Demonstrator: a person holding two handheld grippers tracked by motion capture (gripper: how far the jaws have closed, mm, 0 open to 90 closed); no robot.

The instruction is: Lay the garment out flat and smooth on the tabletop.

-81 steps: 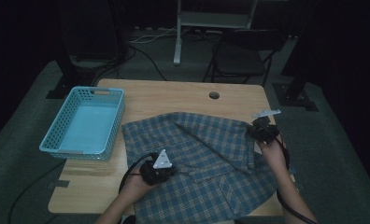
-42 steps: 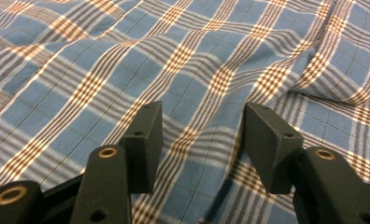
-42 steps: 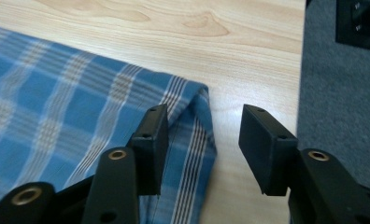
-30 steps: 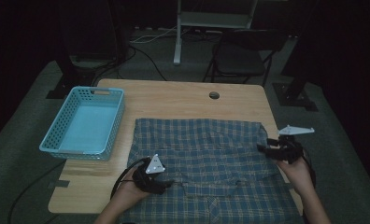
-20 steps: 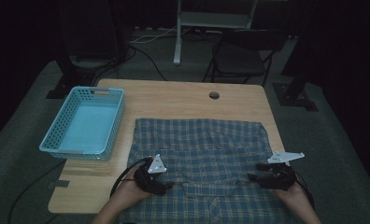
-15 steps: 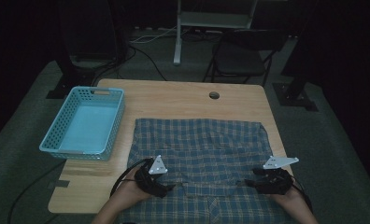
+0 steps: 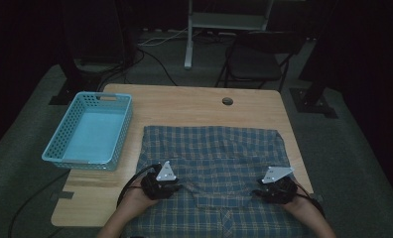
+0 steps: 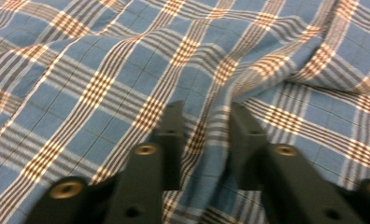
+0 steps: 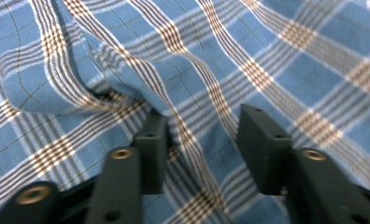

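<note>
Shirt (image 7: pixel 212 163): woven cotton-like cloth, blue plaid with tan, white and dark lines; spread roughly square over the near right part of the table (image 7: pixel 194 106), its near end at the table's front edge. Soft ridges rise near both grippers.

Left gripper (image 8: pixel 202 122): black, blocky jaws, just closing; narrow, pinching a raised fold of the shirt near its left edge.

Right gripper (image 9: pixel 204 128): same make, jaws just closing; a ridge of cloth lies between them. The left jaw touches it, the right one stands off, gap moderate.

Table: pale wood, rounded corners, round hole near far edge.

Basket (image 7: pixel 90 131): light blue plastic, rectangular, perforated walls; left of the shirt, just apart.

Chair (image 7: pixel 256 57): dark, folding, beyond the table.
</note>
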